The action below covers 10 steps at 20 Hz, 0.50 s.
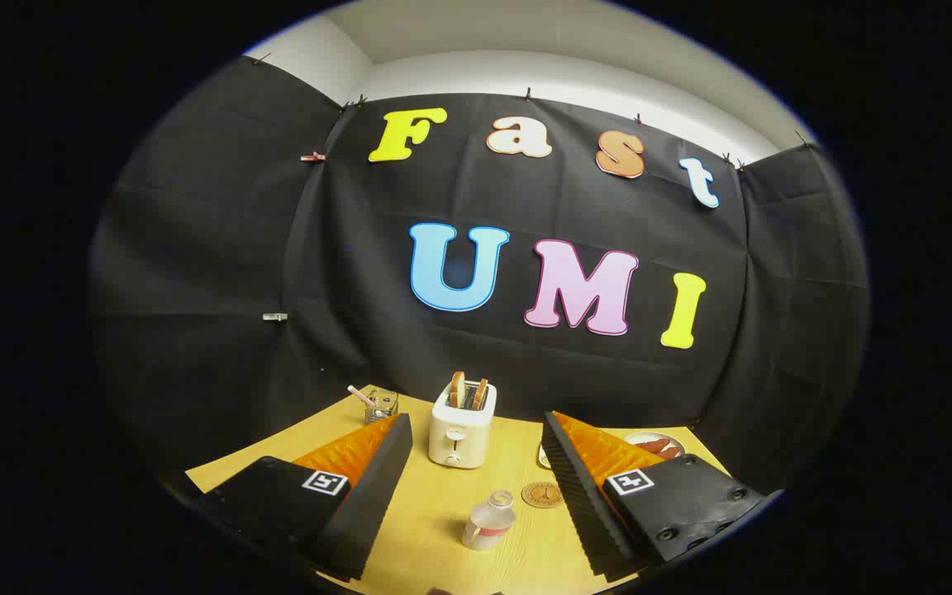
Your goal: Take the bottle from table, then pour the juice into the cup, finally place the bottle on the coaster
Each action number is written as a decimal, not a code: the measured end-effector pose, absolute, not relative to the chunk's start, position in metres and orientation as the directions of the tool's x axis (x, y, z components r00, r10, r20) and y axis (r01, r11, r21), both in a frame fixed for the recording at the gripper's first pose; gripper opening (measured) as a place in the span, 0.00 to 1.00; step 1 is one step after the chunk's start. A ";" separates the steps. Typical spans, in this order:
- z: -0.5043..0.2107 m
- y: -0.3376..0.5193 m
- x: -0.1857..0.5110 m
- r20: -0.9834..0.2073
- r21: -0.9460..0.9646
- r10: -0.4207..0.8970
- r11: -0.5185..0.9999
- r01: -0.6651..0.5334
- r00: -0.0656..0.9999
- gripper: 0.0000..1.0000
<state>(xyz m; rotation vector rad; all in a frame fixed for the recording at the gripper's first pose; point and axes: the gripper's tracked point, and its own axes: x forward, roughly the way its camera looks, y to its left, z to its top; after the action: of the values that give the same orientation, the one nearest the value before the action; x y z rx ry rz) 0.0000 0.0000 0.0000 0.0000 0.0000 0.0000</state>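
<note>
A small clear bottle (488, 522) with a pale cap stands on the wooden table (435, 504), between my two fingers and a little ahead of them. My gripper (476, 463) is open wide, held above the table, and touches nothing. A round brown coaster (541, 494) lies just beyond the bottle, close to the right finger. A small part of a white cup (543, 455) peeks out behind the right finger, past the coaster.
A white toaster (461, 430) with two bread slices stands at the back of the table. A mesh holder (380, 406) with a pen sits back left. A plate with food (655, 445) lies back right. The black cloth wall closes the booth behind.
</note>
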 end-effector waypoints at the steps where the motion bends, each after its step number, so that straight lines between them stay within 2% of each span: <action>1: 0.001 -0.002 -0.003 0.005 0.006 0.006 1.000 -0.006 1.000 0.97; 10: -0.014 -0.016 -0.033 0.022 0.046 0.090 0.995 -0.091 0.996 0.98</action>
<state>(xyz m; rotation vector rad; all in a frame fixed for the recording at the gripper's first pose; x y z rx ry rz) -0.0326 -0.0155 -0.0139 0.0471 -0.0202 0.0904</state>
